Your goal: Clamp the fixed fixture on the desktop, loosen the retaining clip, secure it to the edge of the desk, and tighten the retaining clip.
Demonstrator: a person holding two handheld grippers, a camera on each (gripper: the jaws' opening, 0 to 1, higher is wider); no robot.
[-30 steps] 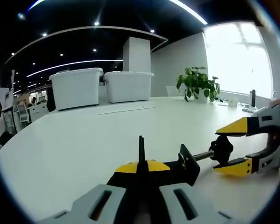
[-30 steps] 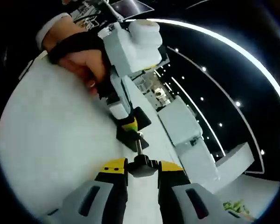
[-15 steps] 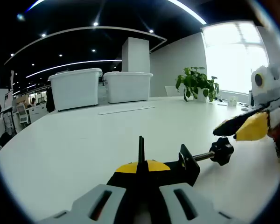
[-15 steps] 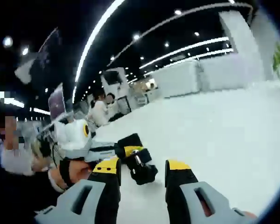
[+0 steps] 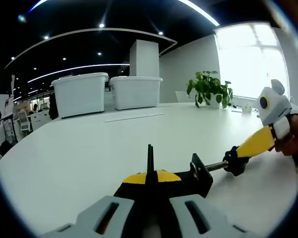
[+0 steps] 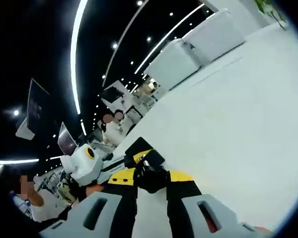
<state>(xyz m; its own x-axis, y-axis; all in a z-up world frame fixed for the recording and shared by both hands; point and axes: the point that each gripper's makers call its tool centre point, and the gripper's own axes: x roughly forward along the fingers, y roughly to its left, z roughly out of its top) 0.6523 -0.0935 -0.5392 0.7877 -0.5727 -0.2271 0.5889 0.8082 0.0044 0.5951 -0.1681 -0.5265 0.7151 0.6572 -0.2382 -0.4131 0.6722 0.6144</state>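
Left gripper [image 5: 148, 186] squeezed tight on the black body of the clamp [image 5: 188, 178], jaws almost together with a thin black edge poking up between them. Sitting low on the white desk [image 5: 89, 148], at 6 o'clock in the left gripper view. From there a thin metal screw [image 5: 216, 165] running out toward 3 o'clock, ending in a black knob [image 5: 234, 159]. So: long axis of the clamp lying flat along the desk, from the left gripper across to the right one.

Right gripper [image 5: 256, 143] coming in from 3 o'clock in the left gripper view, yellow tip right at the knob. In the right gripper view, right gripper [image 6: 150, 177] closed around the knob [image 6: 150, 178], yellow pads on both sides of it and touching. Screw [image 6: 145, 163] pointing straight away from these jaws toward 11 o'clock, to the clamp body [image 6: 141, 151] and the left gripper [image 6: 102, 166] holding it.

Best guess at the step: loosening the clip by turning the knob. Knob in line with the right gripper, so a plain roll of the right hand should spin it. Right hand nearer the knob, left hand nearer the body. Left one to hold hard so the body cannot turn too. Desk edge not clear from here, so the move to the edge not yet done.
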